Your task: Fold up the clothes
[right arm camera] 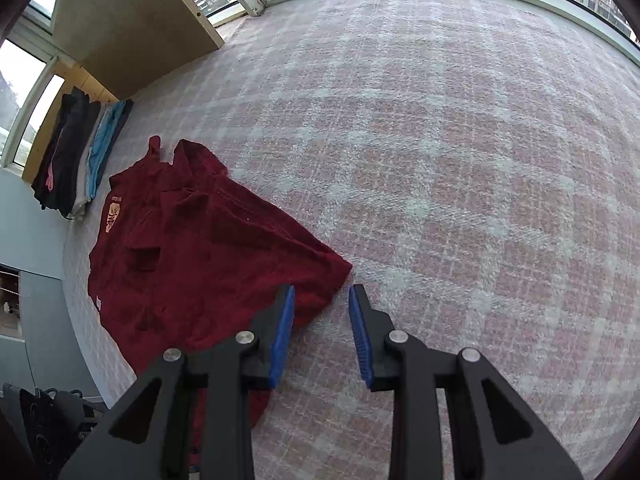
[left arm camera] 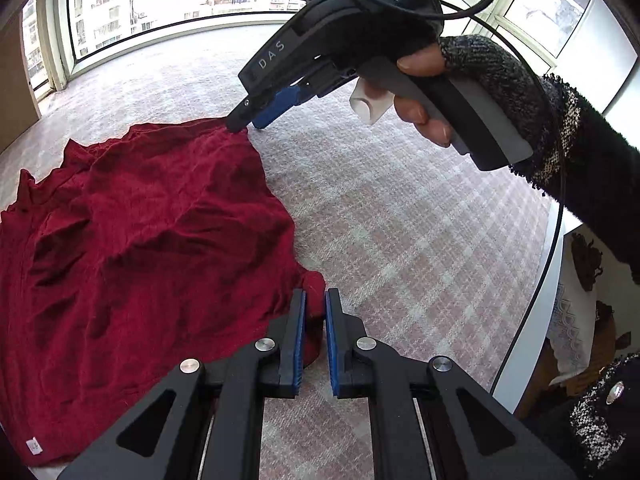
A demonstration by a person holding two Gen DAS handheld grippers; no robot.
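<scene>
Lying rumpled on a pink-and-grey checked bed cover (left arm camera: 400,208), a dark red garment (left arm camera: 152,240) serves as the landmark for both views. Left wrist view, from left to right: a small white label (left arm camera: 34,446) sits at the garment's near left edge; the creased body of the garment spreads across the left half of the frame; the left gripper (left arm camera: 315,340) stands at the garment's near right corner, its blue-padded fingers (left arm camera: 298,344) drawn almost together with a fold of the red cloth bunched between them, though whether the pads actually pinch the cloth cannot be told. Beyond the garment's far right corner, the right gripper (left arm camera: 244,124) points down so that its tip touches the cloth edge; its state cannot be read from this angle. A hand (left arm camera: 420,96) in a dark knitted sleeve (left arm camera: 560,152) holds that tool's grey handle, right of the garment.

Right wrist view, from left to right: a stack of folded clothes (right arm camera: 80,152), black, grey and blue, lies beyond the garment's far left side, beside a wooden panel (right arm camera: 132,20). The garment (right arm camera: 192,256) shows a pale orange printed emblem (right arm camera: 114,214) near its left edge. The right gripper (right arm camera: 321,336) is at the garment's near right corner with its fingers (right arm camera: 282,336) clearly apart and nothing between them; the left finger overlaps the cloth edge, the right one stands over bare cover.
</scene>
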